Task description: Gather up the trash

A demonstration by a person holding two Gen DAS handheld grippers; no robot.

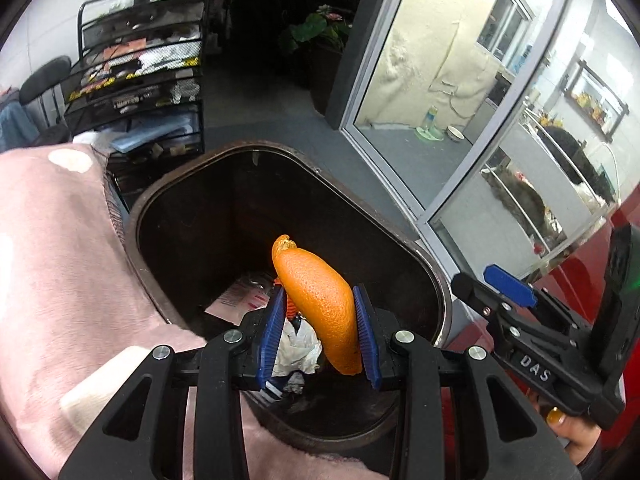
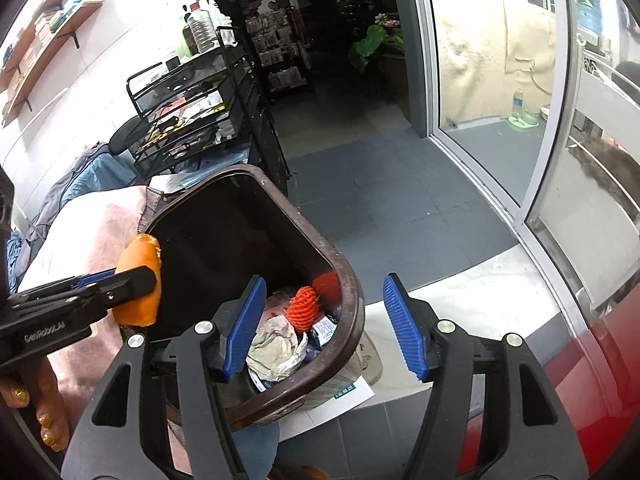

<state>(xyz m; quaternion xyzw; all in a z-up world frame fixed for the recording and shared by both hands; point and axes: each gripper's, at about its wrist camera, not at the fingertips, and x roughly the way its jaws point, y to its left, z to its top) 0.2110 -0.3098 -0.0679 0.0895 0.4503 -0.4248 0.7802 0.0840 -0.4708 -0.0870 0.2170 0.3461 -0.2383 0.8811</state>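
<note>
A curved piece of orange peel [image 1: 320,300] sits between the blue pads of my left gripper [image 1: 319,292], which is shut on it and holds it over the open dark brown trash bin [image 1: 224,152]. The right wrist view shows the same peel [image 2: 140,280] clamped in the left gripper [image 2: 136,280] at the bin's [image 2: 280,196] left rim. Crumpled white paper [image 2: 276,344] and a red foam net [image 2: 304,308] lie inside the bin. My right gripper [image 2: 325,280] stands open above the bin's near right rim, holding nothing, and shows [image 1: 484,280] at the right of the left wrist view.
A pink cloth [image 1: 60,260] covers the surface left of the bin. Behind it stands a black wire rack [image 2: 192,112] full of items. A glass sliding door [image 2: 492,120] is on the right, with grey floor tiles [image 2: 380,200] ahead. A red surface [image 2: 580,380] lies at the lower right.
</note>
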